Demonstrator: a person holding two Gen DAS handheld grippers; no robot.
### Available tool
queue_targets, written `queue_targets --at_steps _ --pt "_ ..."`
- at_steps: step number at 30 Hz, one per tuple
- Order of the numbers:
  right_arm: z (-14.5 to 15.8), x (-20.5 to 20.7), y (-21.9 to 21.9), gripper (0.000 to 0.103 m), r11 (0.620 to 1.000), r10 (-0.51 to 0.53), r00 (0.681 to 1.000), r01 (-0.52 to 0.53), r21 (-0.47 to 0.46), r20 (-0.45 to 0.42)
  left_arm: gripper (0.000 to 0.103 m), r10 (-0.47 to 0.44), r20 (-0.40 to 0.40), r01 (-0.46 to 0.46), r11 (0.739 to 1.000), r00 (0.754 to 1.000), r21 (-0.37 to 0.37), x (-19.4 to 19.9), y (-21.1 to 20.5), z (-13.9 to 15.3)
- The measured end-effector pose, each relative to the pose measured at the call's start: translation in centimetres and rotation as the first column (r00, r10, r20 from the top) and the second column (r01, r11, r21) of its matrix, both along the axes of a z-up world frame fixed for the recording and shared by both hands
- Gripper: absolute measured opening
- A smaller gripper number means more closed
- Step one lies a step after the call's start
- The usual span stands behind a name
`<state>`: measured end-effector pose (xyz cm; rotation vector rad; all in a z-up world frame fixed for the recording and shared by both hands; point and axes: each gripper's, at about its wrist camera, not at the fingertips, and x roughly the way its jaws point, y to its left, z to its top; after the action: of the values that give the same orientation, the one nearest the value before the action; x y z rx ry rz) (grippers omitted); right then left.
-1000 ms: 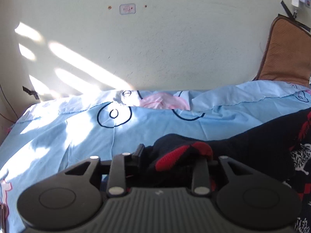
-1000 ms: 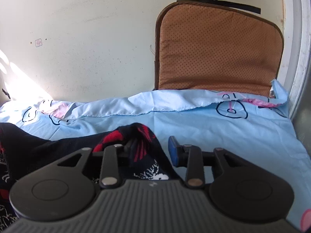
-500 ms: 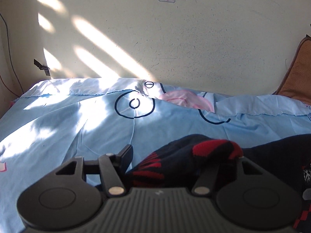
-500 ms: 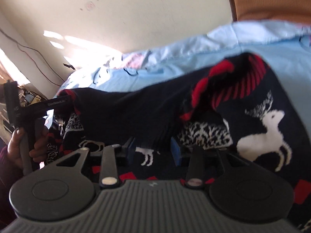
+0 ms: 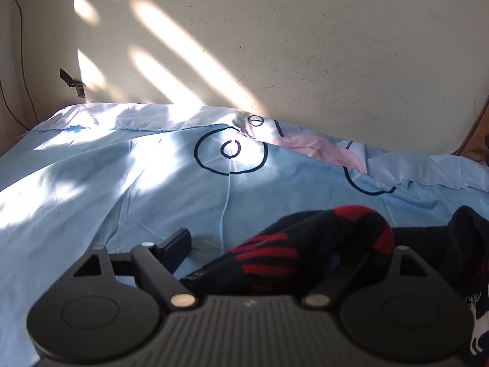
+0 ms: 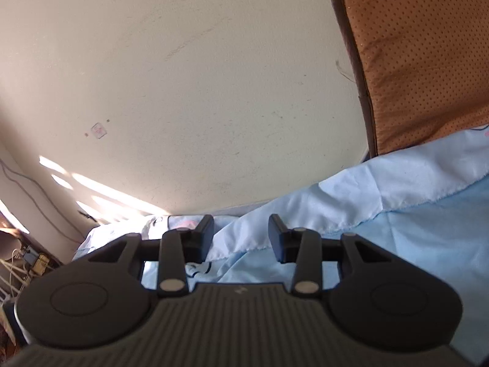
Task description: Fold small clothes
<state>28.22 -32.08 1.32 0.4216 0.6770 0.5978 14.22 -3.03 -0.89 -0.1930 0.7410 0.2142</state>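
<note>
A black knitted sweater [image 5: 308, 244] with red stripes and white animal figures lies bunched on a light blue bedsheet [image 5: 122, 195], its raised sleeve end with the red cuff sitting between the fingers of the left gripper [image 5: 269, 244], at the near right of the left wrist view. The jaws of the left gripper are opening: the left finger stands clear of the knit over bare sheet, while the right finger is hidden under the fold, so whether cloth touches it cannot be told. More of the sweater spreads off to the right edge of that view.

The right gripper [image 6: 240, 237] is tilted above the sheet with its fingers apart and nothing between them; only rumpled blue sheet shows in the gap, and the sweater is out of its view.

The sheet carries a dark circle print [image 5: 230, 150] and a pink patch [image 5: 324, 150] near its far edge, where it meets a cream wall [image 5: 305, 61] streaked with sunlight. A brown perforated cushion [image 6: 428, 55] leans against the wall at the far right, and a small sticker [image 6: 99, 130] is on the wall.
</note>
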Motion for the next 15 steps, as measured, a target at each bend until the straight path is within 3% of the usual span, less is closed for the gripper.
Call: queue_targets --at_steps 3,4,5,7,8,10,11,13,15 --pt "0.2 -2.7 0.6 0.046 0.987 0.154 0.988 -0.152 -0.05 0.032 0.086 0.006 0.004 -0.006 1.0 1.0 -0.003 0.1 0.0 0.0" --pt "0.1 -4.0 1.5 0.049 0.973 0.201 0.978 -0.193 -0.124 0.056 0.086 0.004 0.006 -0.004 1.0 1.0 -0.002 0.1 0.0 0.1" --pt "0.2 -5.2 2.6 0.052 0.95 0.245 0.965 -0.22 -0.219 0.091 0.086 0.004 0.009 -0.004 1.0 1.0 -0.006 0.1 0.0 0.1" --pt "-0.1 -6.8 4.4 0.069 0.889 0.313 0.937 -0.231 -0.396 0.155 0.086 0.006 0.015 -0.006 1.0 1.0 -0.016 0.0 0.1 0.1" --pt "-0.5 -7.2 5.2 0.071 0.852 0.332 0.927 -0.215 -0.477 0.176 0.086 0.007 0.019 -0.007 1.0 1.0 -0.02 -0.1 0.2 0.1" --pt "-1.3 -6.9 6.4 0.069 0.81 0.359 0.919 -0.22 -0.543 0.163 0.086 0.007 0.027 -0.006 1.0 1.0 -0.029 -0.3 0.3 0.1" --pt "-1.8 -6.2 6.9 0.066 0.793 0.38 0.917 -0.253 -0.554 0.124 0.086 0.008 0.031 -0.006 0.999 0.999 -0.035 -0.3 0.4 0.1" --pt "-2.6 -5.2 7.1 0.01 0.773 0.402 0.913 -0.296 -0.561 0.072 0.086 0.012 0.039 -0.01 0.999 0.999 -0.051 -0.4 0.6 0.1" --pt "-2.2 -4.6 7.1 0.01 0.784 0.363 0.923 -0.23 -0.577 0.125 0.086 0.019 0.044 -0.017 0.998 0.999 -0.059 -0.3 0.7 0.0"
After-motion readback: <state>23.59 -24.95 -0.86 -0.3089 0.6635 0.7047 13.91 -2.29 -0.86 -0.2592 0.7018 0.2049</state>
